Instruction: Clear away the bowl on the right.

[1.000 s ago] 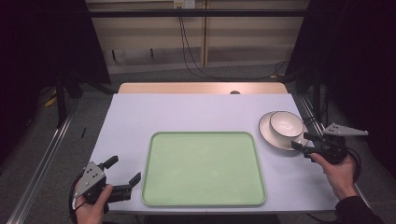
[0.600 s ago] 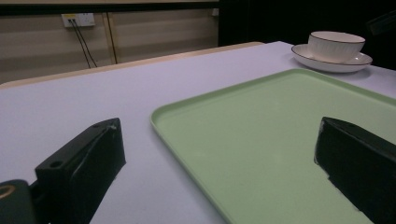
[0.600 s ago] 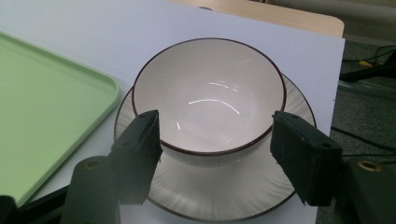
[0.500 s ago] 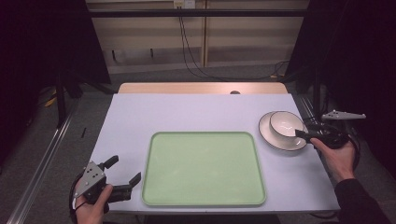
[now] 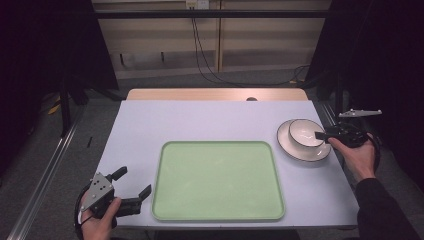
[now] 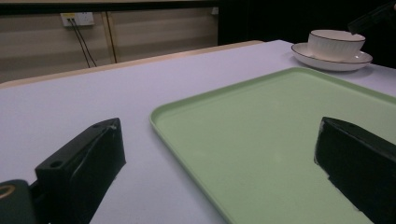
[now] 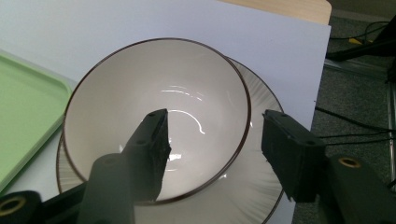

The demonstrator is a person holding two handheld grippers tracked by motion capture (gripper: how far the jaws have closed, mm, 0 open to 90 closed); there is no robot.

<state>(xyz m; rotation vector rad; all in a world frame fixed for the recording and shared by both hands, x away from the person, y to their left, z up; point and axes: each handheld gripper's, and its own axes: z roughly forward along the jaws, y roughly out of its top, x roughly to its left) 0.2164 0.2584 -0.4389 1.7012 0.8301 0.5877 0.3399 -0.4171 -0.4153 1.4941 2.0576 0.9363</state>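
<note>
A white bowl (image 5: pixel 304 131) with a dark rim sits on a white plate (image 5: pixel 295 149) at the table's right side. My right gripper (image 5: pixel 321 135) is open at the bowl's right rim. In the right gripper view, one jaw hangs over the inside of the bowl (image 7: pixel 140 102) and the other over the plate (image 7: pixel 254 186) outside it. A large light-green tray (image 5: pixel 218 180) lies in the middle of the table. My left gripper (image 5: pixel 132 186) is open at the tray's near-left corner, its jaws straddling the edge of the tray (image 6: pixel 261 135).
The table top (image 5: pixel 200 120) is pale lilac, with a wooden strip along its far edge. Cables hang down the wall behind. The bowl and plate (image 6: pixel 334 49) appear far off in the left gripper view.
My right gripper has moved forward and left, from beside the plate to the bowl's right rim. The left gripper has stayed put.
</note>
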